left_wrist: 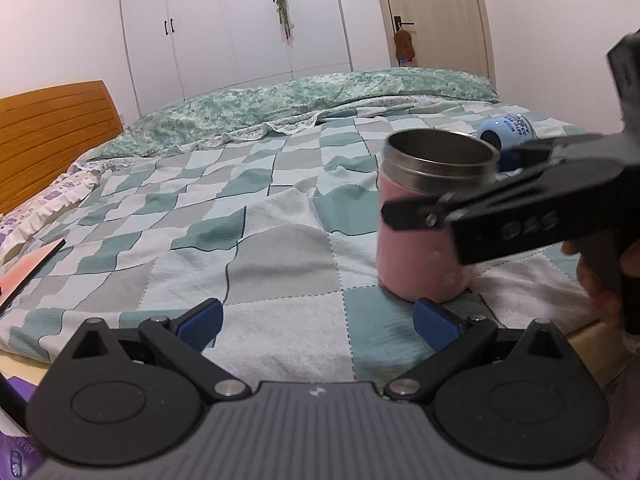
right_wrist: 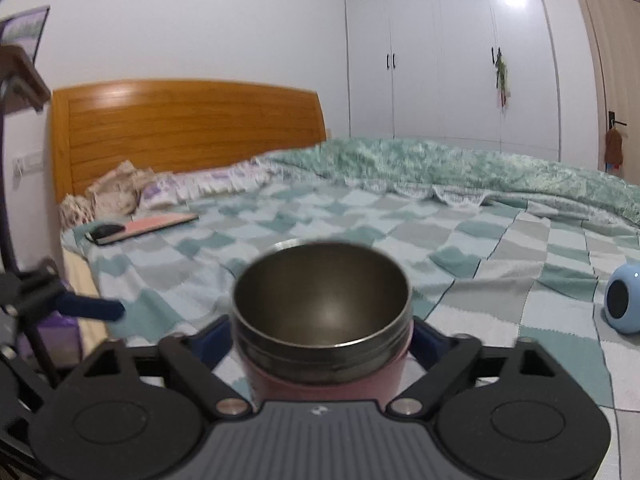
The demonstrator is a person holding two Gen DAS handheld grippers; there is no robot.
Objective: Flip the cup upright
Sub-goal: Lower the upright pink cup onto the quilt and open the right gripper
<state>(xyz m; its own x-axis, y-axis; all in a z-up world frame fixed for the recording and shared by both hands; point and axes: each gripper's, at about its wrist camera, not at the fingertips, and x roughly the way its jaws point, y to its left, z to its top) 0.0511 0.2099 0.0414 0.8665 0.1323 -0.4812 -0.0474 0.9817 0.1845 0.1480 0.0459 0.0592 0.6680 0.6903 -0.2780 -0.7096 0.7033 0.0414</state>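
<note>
A pink cup with a steel rim stands upright on the checked bedspread, mouth up. My right gripper comes in from the right and is shut on the cup's body. In the right wrist view the cup fills the space between the blue pads, its open steel mouth facing up. My left gripper is open and empty, low at the bed's near edge, left of the cup. It also shows at the left of the right wrist view.
A light blue mug lies on its side behind the pink cup, also in the right wrist view. A pink book and a dark object lie near the pillows. A green duvet is bunched along the far side.
</note>
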